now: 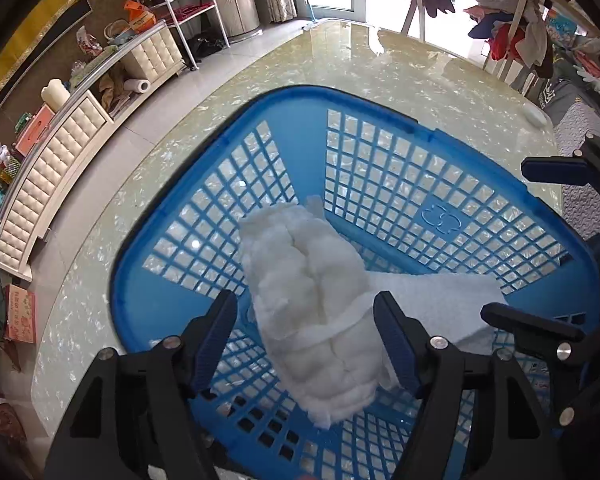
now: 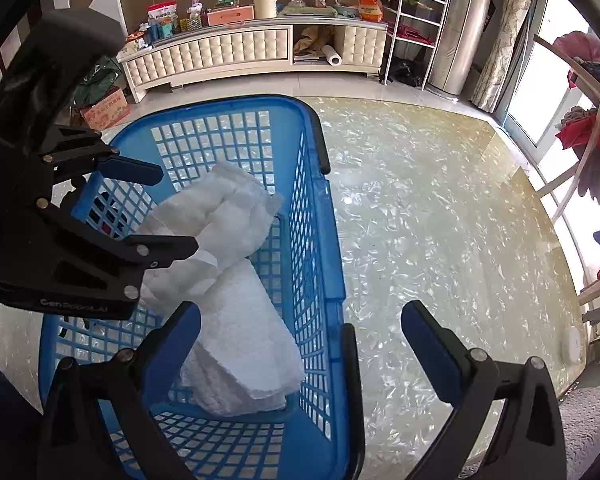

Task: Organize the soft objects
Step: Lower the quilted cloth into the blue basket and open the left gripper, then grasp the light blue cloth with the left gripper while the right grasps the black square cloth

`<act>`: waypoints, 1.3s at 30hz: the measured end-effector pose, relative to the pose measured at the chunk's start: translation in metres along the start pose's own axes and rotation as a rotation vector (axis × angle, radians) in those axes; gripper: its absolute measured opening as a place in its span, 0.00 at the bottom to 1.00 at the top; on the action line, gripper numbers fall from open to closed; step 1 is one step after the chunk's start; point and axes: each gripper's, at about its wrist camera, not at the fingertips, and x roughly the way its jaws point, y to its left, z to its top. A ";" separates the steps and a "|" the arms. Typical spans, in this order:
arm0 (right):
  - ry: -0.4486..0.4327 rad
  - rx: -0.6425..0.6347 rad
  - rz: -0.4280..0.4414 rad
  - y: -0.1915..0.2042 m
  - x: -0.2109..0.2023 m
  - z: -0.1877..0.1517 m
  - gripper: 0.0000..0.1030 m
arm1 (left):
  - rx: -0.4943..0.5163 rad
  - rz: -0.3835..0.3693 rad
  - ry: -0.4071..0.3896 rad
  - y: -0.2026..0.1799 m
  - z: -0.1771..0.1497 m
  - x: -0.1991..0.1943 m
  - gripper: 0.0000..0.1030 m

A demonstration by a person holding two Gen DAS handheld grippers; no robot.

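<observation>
A blue lattice laundry basket (image 1: 160, 240) stands on the marble table; it also shows in the right wrist view (image 2: 320, 216). Inside lie a quilted white pad (image 1: 316, 280) and a flat white textured cloth (image 1: 432, 292); both show in the right wrist view, the pad (image 2: 228, 208) on top of the cloth (image 2: 244, 336). My left gripper (image 1: 305, 332) is open above the basket, jaws on either side of the pad, not closed on it; it also shows in the right wrist view (image 2: 176, 210). My right gripper (image 2: 302, 344) is open, straddling the basket's right rim; it shows in the left wrist view (image 1: 524, 240).
The glossy marble table (image 2: 440, 220) stretches to the right of the basket. A small white object (image 1: 536, 116) lies near its far edge. A cream cabinet (image 2: 228, 50) with clutter stands beyond, a clothes rack (image 1: 512, 28) with garments by the window.
</observation>
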 end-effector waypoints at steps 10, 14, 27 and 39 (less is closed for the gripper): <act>-0.057 -0.001 0.037 0.007 -0.020 -0.004 0.98 | -0.034 0.018 -0.075 0.006 -0.019 -0.042 0.79; -0.096 -0.036 0.041 0.021 -0.031 -0.004 0.98 | -0.089 -0.040 -0.154 0.016 -0.032 -0.073 0.86; -0.090 -0.070 0.092 0.065 -0.058 0.011 0.98 | -0.067 -0.011 -0.221 0.026 -0.075 -0.142 1.00; -0.063 -0.192 0.127 0.127 -0.052 0.017 0.98 | -0.140 0.019 -0.224 0.077 -0.163 -0.158 1.00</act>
